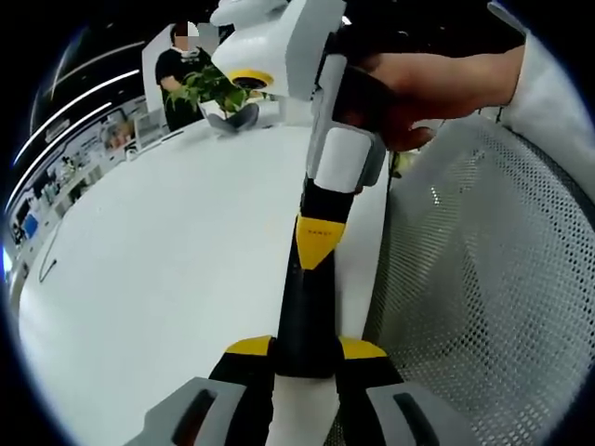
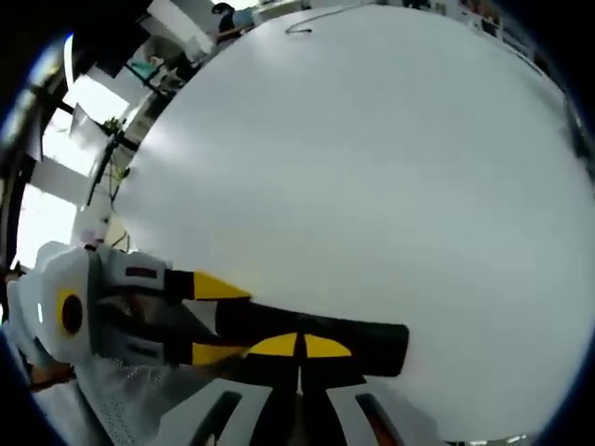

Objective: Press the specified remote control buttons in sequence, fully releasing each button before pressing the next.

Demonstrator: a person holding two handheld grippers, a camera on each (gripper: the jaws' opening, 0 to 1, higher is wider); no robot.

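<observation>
A long black remote control point(image 1: 305, 316) is held just above the white table point(image 1: 167, 279). My left gripper point(image 1: 305, 348) is shut on its near end, one yellow tip on each side. My right gripper point(image 1: 319, 242), held by a hand point(image 1: 437, 88), comes down from the top with its yellow tips together, touching the remote's upper face. In the right gripper view my right gripper point(image 2: 299, 346) is shut with its tips resting on the middle of the remote control point(image 2: 372, 344). My left gripper point(image 2: 216, 321) clamps the remote's end from the left. The buttons are hidden.
A white mesh chair point(image 1: 483, 279) stands close at the table's right edge. At the far end are a potted plant point(image 1: 218, 93) and a person in black point(image 1: 181, 60). A thin dark cable point(image 1: 46, 269) lies on the table's left side, also the cable point(image 2: 299, 28).
</observation>
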